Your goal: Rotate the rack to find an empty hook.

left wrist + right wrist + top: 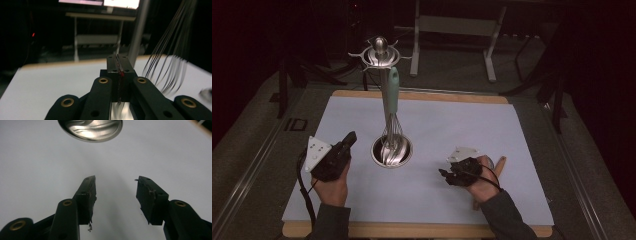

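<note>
A steel utensil stand (380, 54) rises from a round base (391, 151) on the pale mat (437, 125). A whisk (391, 107) with a mint-green handle hangs from the stand's top, its wires down at the base. My left gripper (349, 138) is held left of the base with its jaws pressed together and nothing between them; its own view shows the whisk wires (172, 57) and the stand's pole (138, 30) just ahead to the right. My right gripper (443, 173) is right of the base, low over the mat, jaws apart and empty; the base (91, 128) lies ahead of it.
The mat lies on a wooden board (422, 95) on a grey table. Behind the table are a white metal frame (457, 30) and dark stands on the floor. Open mat surrounds the base on all sides.
</note>
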The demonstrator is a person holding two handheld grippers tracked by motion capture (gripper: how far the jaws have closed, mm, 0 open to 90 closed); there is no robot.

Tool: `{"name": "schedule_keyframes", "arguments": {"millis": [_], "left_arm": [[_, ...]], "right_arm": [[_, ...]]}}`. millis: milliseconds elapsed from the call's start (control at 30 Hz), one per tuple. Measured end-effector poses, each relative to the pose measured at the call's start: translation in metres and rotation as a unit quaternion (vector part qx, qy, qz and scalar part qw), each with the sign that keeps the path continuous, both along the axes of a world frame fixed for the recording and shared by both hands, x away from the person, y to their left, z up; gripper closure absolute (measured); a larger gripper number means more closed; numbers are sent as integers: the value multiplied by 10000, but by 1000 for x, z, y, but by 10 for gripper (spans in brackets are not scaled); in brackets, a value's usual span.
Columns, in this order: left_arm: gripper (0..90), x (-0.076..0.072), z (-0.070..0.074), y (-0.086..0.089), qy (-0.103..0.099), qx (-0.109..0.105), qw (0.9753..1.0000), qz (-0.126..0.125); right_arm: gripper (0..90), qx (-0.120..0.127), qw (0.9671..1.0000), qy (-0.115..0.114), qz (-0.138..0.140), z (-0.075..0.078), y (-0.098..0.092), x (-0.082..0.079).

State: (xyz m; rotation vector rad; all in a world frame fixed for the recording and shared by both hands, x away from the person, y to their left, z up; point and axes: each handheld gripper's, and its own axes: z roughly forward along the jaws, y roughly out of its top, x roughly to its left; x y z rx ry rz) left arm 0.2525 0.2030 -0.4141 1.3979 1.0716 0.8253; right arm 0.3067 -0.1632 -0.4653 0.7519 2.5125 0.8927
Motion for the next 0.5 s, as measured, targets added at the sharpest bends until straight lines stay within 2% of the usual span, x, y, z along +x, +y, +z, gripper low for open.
{"name": "schedule_keyframes", "arguments": {"millis": [33, 67, 167, 267, 333, 467, 500], "left_arm": [[898, 3, 14, -3, -145, -21, 9999, -68], [898, 3, 14, -3, -145, -21, 9999, -68], [898, 7, 33, -7, -344, -48, 9993, -140], [898, 14, 49, -10, -542, 45, 9984, -128], [898, 19, 59, -10, -621, -12, 9980, -129], [898, 23, 80, -14, -903, -75, 9957, -170], [897, 23, 80, -14, -903, -75, 9957, -170]], "right_arm": [[491, -1, 9999, 64, -151, -10, -7, -3], [491, -1, 9999, 64, -151, -10, -7, -3], [490, -75, 9994, 156, -302, -20, -15, -4], [490, 22, 9989, 196, -418, -23, -22, -3], [489, 107, 9985, 195, -492, -25, -25, -4], [486, 2, 9981, 235, -576, -30, -29, -3], [486, 2, 9981, 235, -576, -30, -29, -3]]}}
